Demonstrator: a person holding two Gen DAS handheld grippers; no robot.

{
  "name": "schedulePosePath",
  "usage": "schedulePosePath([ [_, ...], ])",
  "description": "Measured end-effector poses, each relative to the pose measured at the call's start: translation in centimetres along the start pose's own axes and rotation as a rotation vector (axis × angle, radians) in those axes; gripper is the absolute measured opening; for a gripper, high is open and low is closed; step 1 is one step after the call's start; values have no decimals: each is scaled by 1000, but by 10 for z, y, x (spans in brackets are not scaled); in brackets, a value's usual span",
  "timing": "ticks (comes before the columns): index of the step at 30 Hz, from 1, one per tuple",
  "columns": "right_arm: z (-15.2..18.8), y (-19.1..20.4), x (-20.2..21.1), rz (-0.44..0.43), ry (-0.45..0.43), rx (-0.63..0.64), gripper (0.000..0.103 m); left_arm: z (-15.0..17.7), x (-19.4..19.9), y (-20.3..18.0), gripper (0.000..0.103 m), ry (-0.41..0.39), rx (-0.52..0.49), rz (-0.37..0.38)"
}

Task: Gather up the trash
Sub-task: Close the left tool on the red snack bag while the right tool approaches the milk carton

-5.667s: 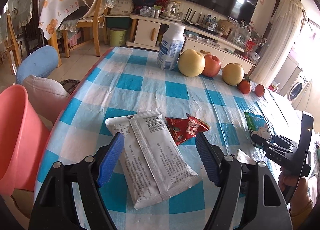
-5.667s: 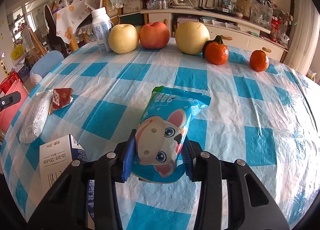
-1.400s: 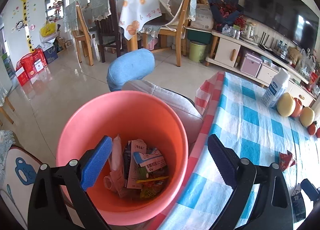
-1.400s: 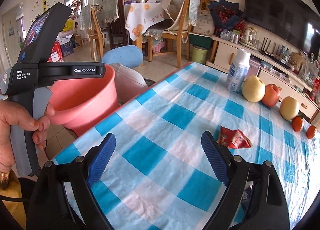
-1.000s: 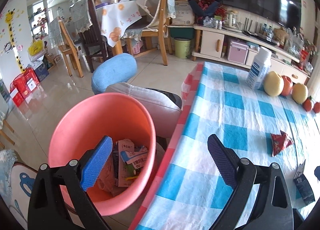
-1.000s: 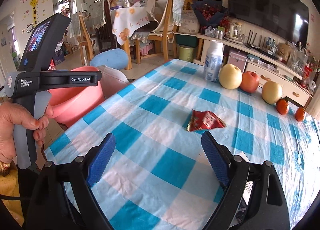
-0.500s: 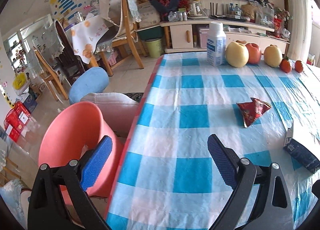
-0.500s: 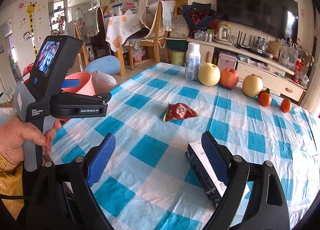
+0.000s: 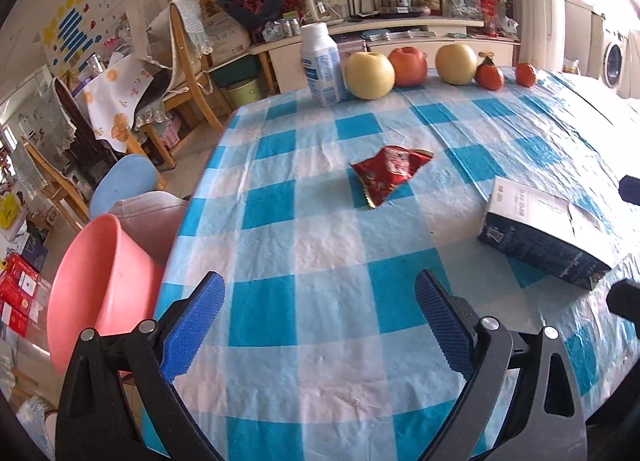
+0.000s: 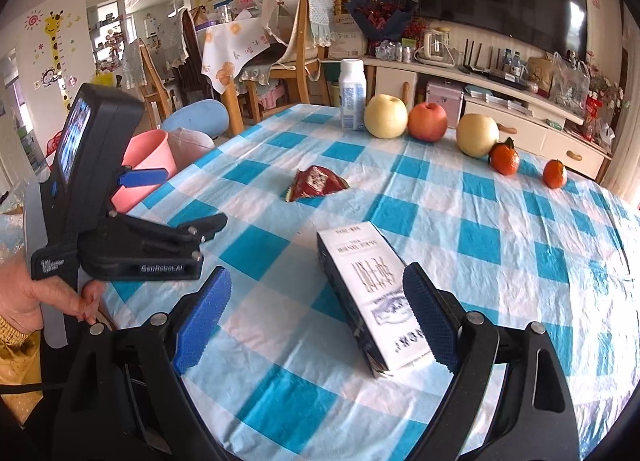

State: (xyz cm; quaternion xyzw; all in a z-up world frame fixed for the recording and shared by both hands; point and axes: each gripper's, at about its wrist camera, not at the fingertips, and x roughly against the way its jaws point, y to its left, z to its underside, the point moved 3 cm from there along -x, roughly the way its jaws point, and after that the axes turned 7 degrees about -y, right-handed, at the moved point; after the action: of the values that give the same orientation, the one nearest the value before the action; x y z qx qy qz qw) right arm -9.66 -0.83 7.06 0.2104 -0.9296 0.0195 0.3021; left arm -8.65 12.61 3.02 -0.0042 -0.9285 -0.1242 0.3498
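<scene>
Both our grippers, left (image 9: 318,323) and right (image 10: 316,319), stand wide apart, holding nothing. The carton (image 10: 370,293) lies by our right pad; the wrapper (image 9: 390,173) lies at twelve o'clock.

On the table (image 9: 320,253) lie one wrapper (image 9: 387,173) and one carton (image 9: 544,233). At the far edge stand one bottle (image 9: 323,65), three apples (image 9: 369,75) and two oranges (image 9: 489,76). One bucket (image 9: 94,293) sits left.
</scene>
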Motion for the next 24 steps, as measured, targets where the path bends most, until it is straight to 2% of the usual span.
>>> schedulePosePath([
  [6,8,-28,8,4,23,-17,88,10,8,-29,95,10,-27,85],
  [11,14,-51,6,-14,61,-66,88,9,6,-33,95,14,-28,126],
  [16,21,-60,-3,-27,100,-79,88,2,-11,-24,95,44,52,155],
  [24,27,-61,-21,-61,148,-76,88,-25,-41,-14,95,45,245,235],
])
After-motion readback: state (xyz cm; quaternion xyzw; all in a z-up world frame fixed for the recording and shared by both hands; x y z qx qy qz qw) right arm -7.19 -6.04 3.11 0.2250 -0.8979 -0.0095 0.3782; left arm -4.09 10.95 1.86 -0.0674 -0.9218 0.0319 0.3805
